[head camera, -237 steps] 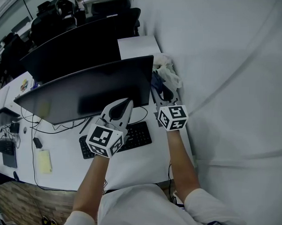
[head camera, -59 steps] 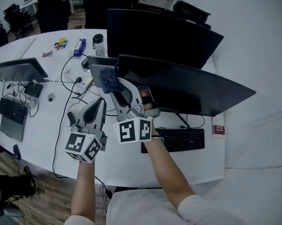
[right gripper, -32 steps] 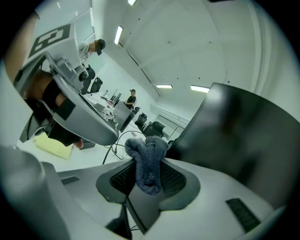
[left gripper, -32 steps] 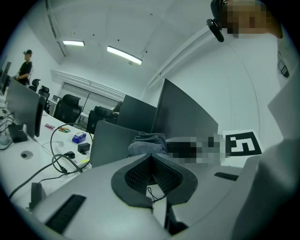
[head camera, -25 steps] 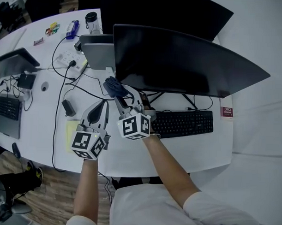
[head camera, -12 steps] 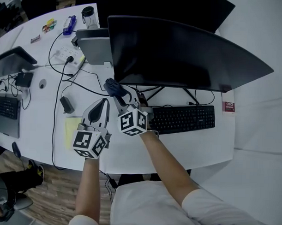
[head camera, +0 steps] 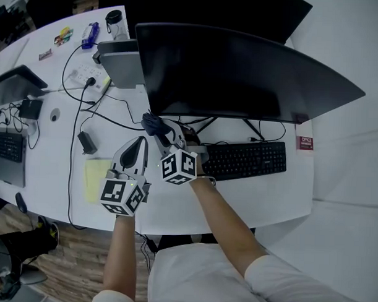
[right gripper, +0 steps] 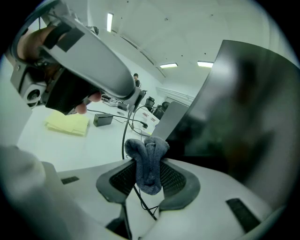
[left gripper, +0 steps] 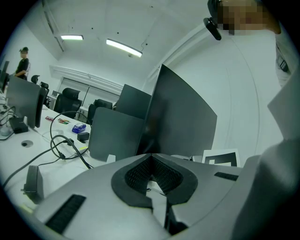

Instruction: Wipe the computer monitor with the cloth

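1. The right gripper [head camera: 157, 129] is clamped on a bunched dark-blue fleece cloth [right gripper: 149, 165], near the lower left corner of the wide black flat monitor [head camera: 241, 75].
2. The left gripper [head camera: 138, 145] hangs beside it over the white desk [head camera: 249, 202], jaws together, holding nothing.

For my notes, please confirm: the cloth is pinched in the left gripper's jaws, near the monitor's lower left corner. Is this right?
Not quite. The right gripper pinches the cloth, as the right gripper view shows; the left gripper is shut on nothing. The cloth is indeed near the lower left corner of the monitor.
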The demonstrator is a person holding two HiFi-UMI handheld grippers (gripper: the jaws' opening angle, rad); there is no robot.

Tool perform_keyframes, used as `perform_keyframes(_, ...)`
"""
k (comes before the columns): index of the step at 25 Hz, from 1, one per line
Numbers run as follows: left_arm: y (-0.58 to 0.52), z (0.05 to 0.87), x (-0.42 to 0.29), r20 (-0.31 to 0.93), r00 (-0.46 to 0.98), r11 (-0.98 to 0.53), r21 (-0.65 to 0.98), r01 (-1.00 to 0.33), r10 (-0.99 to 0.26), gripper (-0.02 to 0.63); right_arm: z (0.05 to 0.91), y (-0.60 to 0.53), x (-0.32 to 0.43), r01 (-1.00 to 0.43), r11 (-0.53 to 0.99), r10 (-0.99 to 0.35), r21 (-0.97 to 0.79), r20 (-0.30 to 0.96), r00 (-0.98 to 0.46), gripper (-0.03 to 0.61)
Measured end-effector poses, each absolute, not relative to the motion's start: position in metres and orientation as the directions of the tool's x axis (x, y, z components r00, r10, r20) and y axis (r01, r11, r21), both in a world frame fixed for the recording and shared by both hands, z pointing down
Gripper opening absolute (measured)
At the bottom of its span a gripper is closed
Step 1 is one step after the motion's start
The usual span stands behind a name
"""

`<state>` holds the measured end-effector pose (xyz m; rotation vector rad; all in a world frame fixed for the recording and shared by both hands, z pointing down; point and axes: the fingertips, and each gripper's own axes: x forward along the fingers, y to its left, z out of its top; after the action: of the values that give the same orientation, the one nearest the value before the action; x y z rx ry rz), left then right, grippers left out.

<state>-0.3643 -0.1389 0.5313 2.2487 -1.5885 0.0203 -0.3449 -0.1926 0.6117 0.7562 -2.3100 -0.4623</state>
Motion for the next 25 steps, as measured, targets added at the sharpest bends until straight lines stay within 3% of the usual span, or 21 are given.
perform_keyframes(25, -0.153, 0.537, -0.294, 0.255, 0.390, -0.309, 0.307, -0.900, -0.885, 0.006, 0.628, -0.219, -0.239, -0.432, 0.742, -0.669, 0.512, 0.529, -0.522, 0.140)
